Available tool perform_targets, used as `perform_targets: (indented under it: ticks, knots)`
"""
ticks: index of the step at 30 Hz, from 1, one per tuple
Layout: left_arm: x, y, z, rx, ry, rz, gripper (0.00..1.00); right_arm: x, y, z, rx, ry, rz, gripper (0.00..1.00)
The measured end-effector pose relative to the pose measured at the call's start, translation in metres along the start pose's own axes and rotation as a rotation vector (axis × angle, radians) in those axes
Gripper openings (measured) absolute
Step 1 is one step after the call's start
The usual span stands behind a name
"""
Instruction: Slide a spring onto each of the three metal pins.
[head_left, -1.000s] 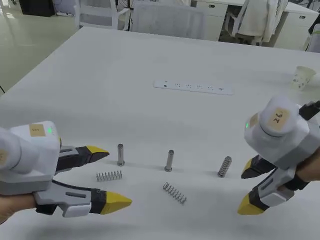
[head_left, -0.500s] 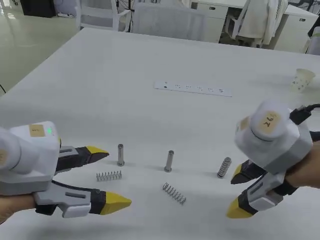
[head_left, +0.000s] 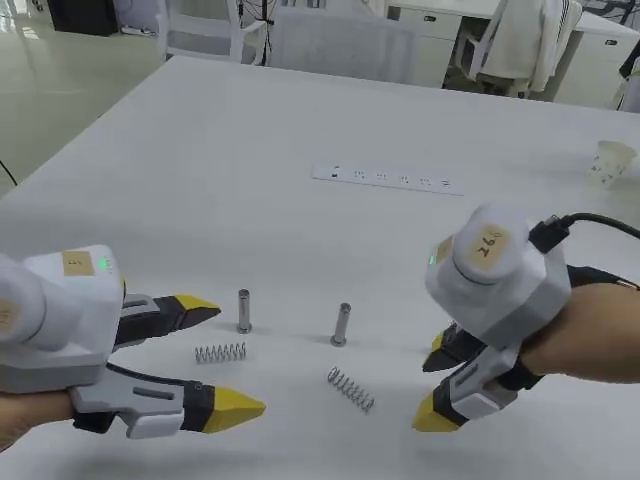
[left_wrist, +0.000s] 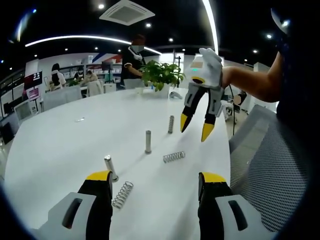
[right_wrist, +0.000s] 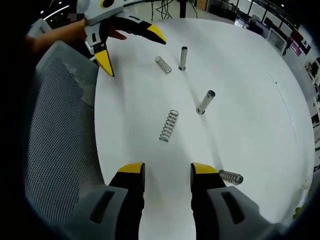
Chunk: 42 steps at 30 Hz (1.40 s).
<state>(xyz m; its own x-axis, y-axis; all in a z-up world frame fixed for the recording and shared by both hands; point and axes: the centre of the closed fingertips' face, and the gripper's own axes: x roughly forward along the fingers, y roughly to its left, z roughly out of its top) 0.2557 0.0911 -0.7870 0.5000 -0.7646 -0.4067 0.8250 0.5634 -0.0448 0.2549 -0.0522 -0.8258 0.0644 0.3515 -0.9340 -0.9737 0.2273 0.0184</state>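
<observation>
I'm working over a wide white desk (head_left: 300, 120). My left tool (head_left: 238, 358) hovers above its near left side, jaws spread wide with nothing between them. My right tool (head_left: 424, 394) hangs low over the near right side, jaws parted and empty too, tips angled down toward the surface. A white power strip (head_left: 388, 179) lies flat farther back, and a paper cup (head_left: 612, 162) stands at the far right.

Two bare metal pins stand upright. The left pin (head_left: 244, 310) is just beyond my left tool's upper tip, and the middle pin (head_left: 342, 324) is between the two tools. The third pin (right_wrist: 230, 177) shows in the right gripper view. It already wears a spring and sits just beside that tool's right tip; I cannot tell whether they touch.

The first loose spring (head_left: 220, 352) lies flat just in front of the left pin. The second loose spring (head_left: 350, 389) lies near the middle pin, on my side of it.
</observation>
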Motion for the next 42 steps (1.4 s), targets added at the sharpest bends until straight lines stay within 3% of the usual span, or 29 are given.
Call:
perform_targets:
  ticks: [16,27,42]
  knots:
    - [-0.002,0.002,-0.002,-0.007,-0.003,0.008,0.65,0.022,0.001,0.022,-0.010,-0.010,0.008,0.30]
    - [-0.003,0.002,-0.003,-0.011,-0.005,0.006,0.65,0.039,0.004,0.025,0.022,-0.002,0.006,0.26]
    - [-0.002,0.002,-0.004,-0.014,-0.008,0.004,0.65,0.044,0.000,0.026,0.077,0.012,-0.017,0.18]
